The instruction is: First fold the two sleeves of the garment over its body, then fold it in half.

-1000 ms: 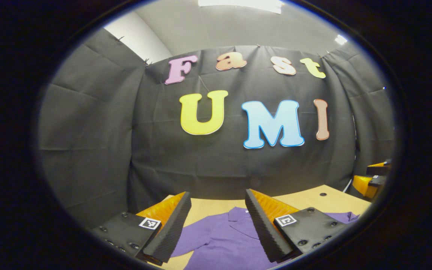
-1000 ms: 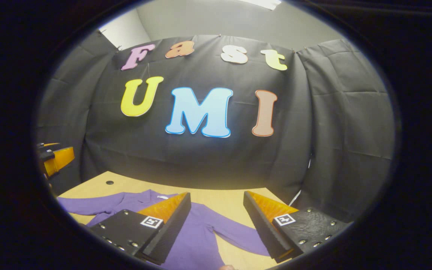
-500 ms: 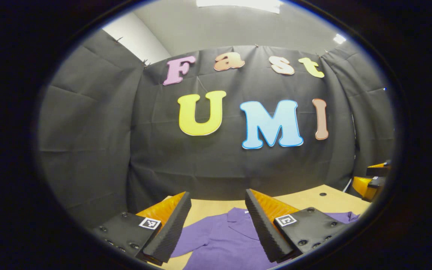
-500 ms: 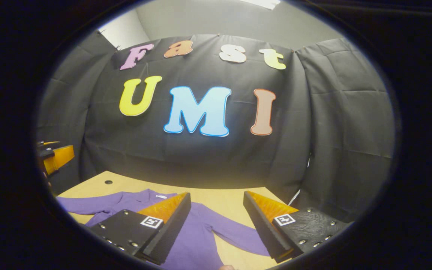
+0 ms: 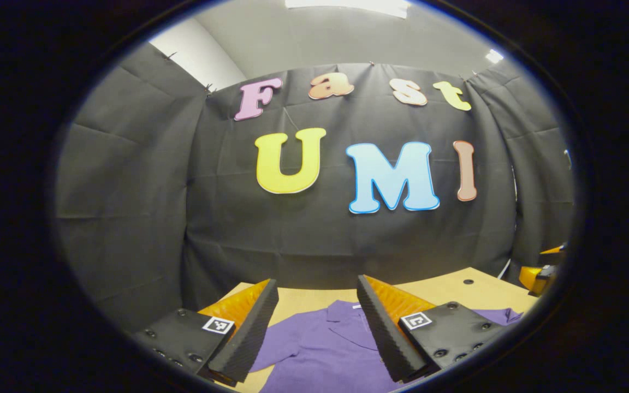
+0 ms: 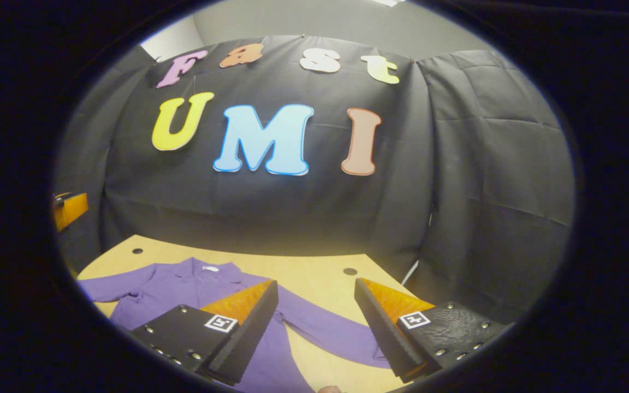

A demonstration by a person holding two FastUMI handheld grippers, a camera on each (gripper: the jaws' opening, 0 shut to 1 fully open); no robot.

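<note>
Hovering above the near edge of the surface (image 5: pixel 445 288), the left tool (image 5: pixel 314 327) stands released, its two fingers spread wide with nothing between them. Through that gap, in the left gripper view, the purple garment (image 5: pixel 320 349) lies flat on the wooden surface, its collar (image 5: pixel 347 312) pointing toward the booth's black cloth wall (image 5: pixel 129 191). One sleeve end (image 5: pixel 497 315) shows past the tool's right-hand finger. At the far right edge of that view, part of the right tool (image 5: pixel 541 270) is visible; its jaw setting cannot be read from there.

In the right gripper view, the right tool (image 6: pixel 314 327) is likewise released, fingers apart and gripping nothing, held above the surface (image 6: pixel 314 270). Its left-hand finger overlaps the garment (image 6: pixel 183 284) in the picture; contact cannot be confirmed. One sleeve (image 6: pixel 331 333) runs outward across the gap between the fingers, lying unfolded on the wood. The opposite sleeve (image 6: pixel 101 288) extends toward the left edge. Both sleeves lie spread away from the body. Two small round holes (image 6: pixel 350 271) mark the surface beyond the garment.
</note>
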